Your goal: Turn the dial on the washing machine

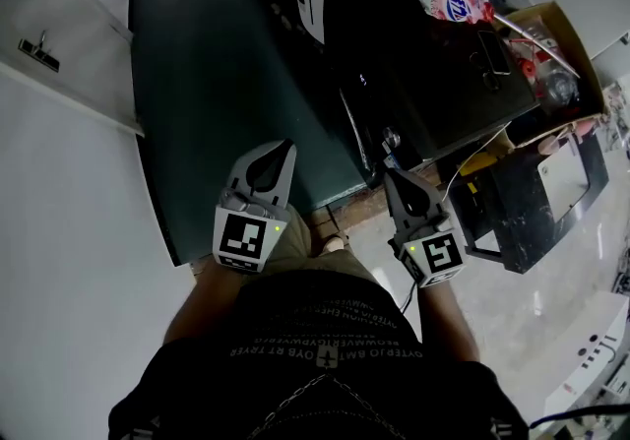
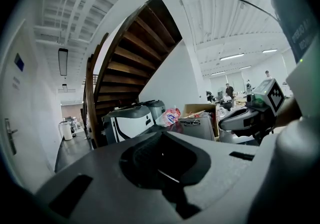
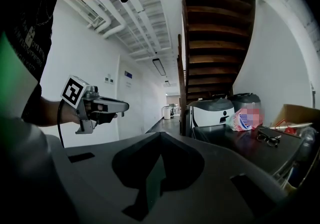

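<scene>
I hold left gripper (image 1: 283, 153), right gripper (image 1: 393, 178) side by side, mid-air; both jaws pressed together, nothing between.

Pink-blue plastic pouch (image 1: 451, 0) lies nr open brown cardboard box (image 1: 576, 44); black-framed specs (image 3: 269, 139) on dark surface; dark wooden staircase (image 2: 135, 52) behind.

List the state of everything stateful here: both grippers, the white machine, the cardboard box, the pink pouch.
Left grey two-jaw gripper: shut, nothing between the jaws.
Right grey two-jaw gripper: shut, nothing between the jaws.
White machine with grey lid: lid down, untouched; dial not visible.
Brown cardboard box: open, items inside.
Pink detergent pouch: lying on the dark tabletop.
</scene>
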Available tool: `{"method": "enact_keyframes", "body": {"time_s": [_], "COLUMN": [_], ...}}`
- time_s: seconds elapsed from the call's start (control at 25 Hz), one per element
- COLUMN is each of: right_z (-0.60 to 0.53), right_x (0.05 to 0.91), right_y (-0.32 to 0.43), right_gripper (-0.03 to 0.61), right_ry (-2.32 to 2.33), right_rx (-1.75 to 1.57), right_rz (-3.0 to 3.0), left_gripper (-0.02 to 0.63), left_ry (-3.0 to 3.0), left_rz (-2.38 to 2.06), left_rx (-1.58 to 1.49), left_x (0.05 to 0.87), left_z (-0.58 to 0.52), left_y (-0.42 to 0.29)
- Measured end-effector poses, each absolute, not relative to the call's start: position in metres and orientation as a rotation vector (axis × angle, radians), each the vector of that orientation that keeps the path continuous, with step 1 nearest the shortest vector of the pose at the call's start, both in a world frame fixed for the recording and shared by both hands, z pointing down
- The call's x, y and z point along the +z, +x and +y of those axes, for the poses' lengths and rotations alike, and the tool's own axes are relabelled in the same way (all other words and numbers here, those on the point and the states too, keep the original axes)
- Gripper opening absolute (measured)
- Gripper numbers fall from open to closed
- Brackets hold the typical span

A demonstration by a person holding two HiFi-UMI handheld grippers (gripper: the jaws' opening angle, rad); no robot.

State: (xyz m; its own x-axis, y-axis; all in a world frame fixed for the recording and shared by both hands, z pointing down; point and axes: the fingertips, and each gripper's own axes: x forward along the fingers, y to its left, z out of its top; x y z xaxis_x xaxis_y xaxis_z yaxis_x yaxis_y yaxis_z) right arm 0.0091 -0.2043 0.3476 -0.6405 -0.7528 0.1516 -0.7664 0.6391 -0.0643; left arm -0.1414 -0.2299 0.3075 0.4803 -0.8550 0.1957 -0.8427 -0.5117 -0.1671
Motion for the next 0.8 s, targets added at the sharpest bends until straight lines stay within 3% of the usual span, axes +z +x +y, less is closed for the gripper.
{"method": "enact_keyframes", "body": {"time_s": [0.8], "right_z": [-0.269], "right_x": [0.434], "right_y": [0.061], "right_gripper": [-0.003], "right_ry": [1.497], "right_rx": [0.142], "right_rz": [-2.400], "left_gripper": [0.002], "left_ry": [-2.778], "left_rz": [1.345], "left_rx": [-0.475], "left_x": [0.358], "left_z": [-0.287], "left_y": [-0.113]}}
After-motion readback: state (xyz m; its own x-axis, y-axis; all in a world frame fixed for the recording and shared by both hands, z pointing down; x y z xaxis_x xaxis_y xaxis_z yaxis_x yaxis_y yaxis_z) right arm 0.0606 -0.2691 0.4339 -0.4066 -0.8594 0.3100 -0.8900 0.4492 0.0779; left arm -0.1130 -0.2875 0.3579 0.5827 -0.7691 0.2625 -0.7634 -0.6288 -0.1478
